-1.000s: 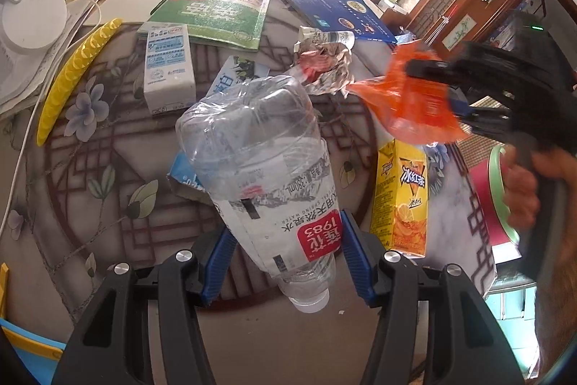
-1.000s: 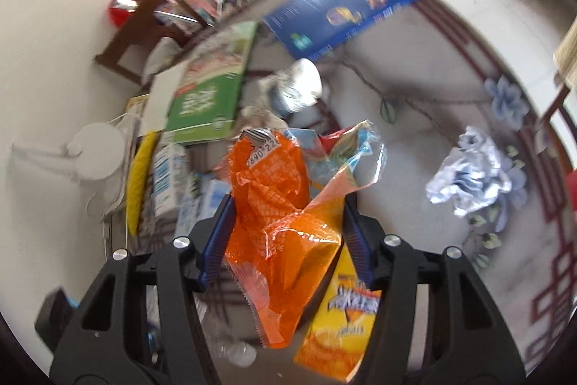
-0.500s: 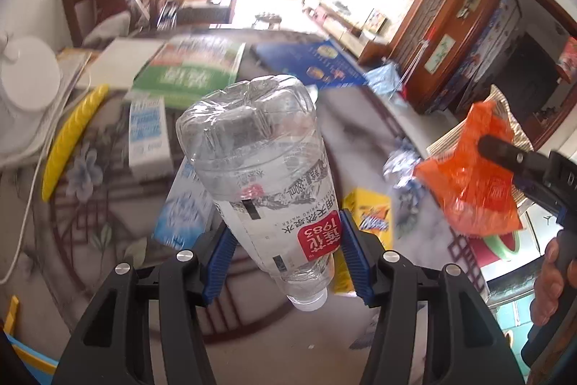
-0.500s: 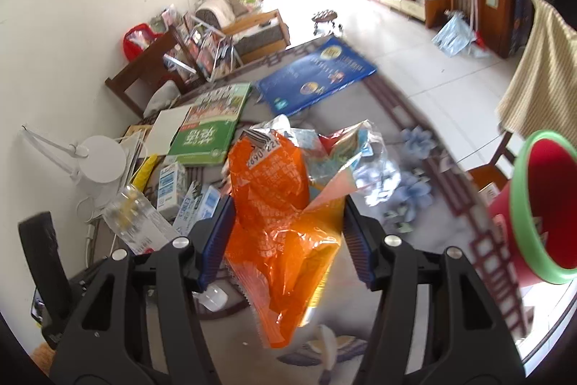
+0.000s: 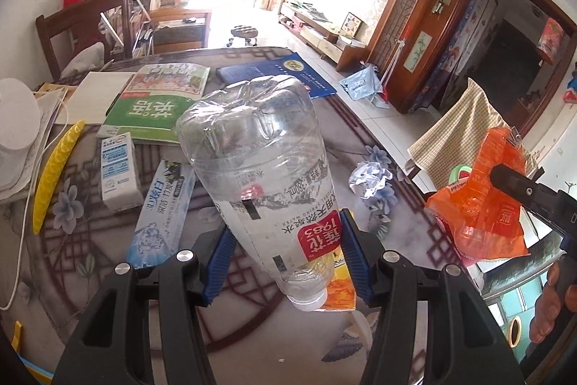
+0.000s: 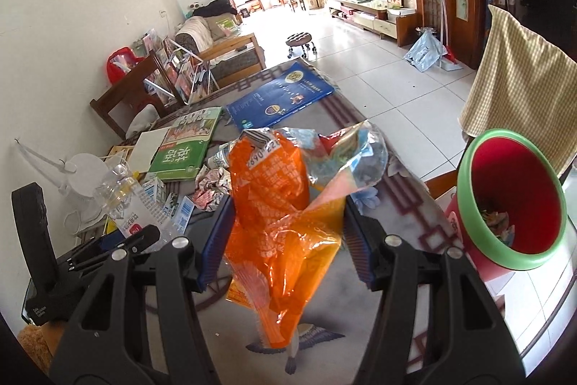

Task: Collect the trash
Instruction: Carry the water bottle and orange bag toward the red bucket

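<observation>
My left tool [image 5: 285, 257] pinches a clear plastic bottle [image 5: 263, 175] cap-down above the table [image 5: 90, 240]; my right tool [image 6: 285, 240] clamps an orange wrapper [image 6: 277, 222], lifted over the table's edge, near the red bin [image 6: 512, 197] with its green rim.

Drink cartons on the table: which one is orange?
The juice carton lying behind the held bottle is orange; the small milk carton by the yellow strip is white and blue.

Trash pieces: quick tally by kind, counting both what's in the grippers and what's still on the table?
Plastic bottles: 1, in the left gripper
Orange wrappers: 1, in the right gripper
Drink cartons: 2
Foil balls: 1
Total: 5
</observation>
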`<state>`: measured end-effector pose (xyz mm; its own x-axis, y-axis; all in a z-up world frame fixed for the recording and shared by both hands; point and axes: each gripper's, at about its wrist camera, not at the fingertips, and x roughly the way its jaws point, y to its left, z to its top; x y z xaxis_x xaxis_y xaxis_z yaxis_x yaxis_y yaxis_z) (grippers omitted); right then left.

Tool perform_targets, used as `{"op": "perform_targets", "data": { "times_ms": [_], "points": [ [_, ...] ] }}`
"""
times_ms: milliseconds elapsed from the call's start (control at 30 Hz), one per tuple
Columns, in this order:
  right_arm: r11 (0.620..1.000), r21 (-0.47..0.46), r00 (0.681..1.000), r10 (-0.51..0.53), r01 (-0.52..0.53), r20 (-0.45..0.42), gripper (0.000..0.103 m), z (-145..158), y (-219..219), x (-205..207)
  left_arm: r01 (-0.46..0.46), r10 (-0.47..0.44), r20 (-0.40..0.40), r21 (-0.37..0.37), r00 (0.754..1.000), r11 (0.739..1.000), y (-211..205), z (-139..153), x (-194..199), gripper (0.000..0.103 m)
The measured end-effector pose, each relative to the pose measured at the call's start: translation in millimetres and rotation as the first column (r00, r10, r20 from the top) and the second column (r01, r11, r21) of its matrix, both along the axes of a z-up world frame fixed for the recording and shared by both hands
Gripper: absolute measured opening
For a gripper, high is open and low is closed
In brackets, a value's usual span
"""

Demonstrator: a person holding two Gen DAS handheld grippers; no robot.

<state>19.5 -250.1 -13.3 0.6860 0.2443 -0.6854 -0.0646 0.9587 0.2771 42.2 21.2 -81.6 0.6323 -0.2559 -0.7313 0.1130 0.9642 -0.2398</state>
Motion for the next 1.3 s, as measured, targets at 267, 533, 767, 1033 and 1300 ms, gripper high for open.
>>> {"op": "perform_targets", "data": {
  "times_ms": [267, 533, 767, 1033, 1300],
  "points": [
    [1.0, 0.007, 1.0, -0.021, 0.021, 0.007, 0.058, 2, -20, -10, 0.019, -0.019, 0.006, 0.006, 1.0, 1.0, -22, 3, 1, 0.053],
    [1.0, 0.019, 0.999, -0.022, 0.021, 0.031, 0.058, 6, -50, -10, 0.0, -0.001, 0.037, 0.019, 0.999, 1.0, -55, 16, 2, 0.053],
    [0.999, 0.021, 0.999, 0.039, -0.04, 0.028, 0.058, 5, -73, 4, -0.064, 0.063, 0.033, 0.022, 0.997, 0.998, -82, 21, 1, 0.053],
    [0.993, 0.014, 0.993, 0.112, -0.113, 0.042, 0.058, 4, -93, 26, -0.144, 0.143, 0.02, 0.05, 0.99, 0.988, -101, 18, 1, 0.053],
    [0.988, 0.022, 0.988, 0.152, -0.153, 0.04, 0.058, 2, -113, 38, -0.176, 0.175, 0.027, 0.065, 0.984, 0.982, -131, 22, 2, 0.053]
  ]
}}
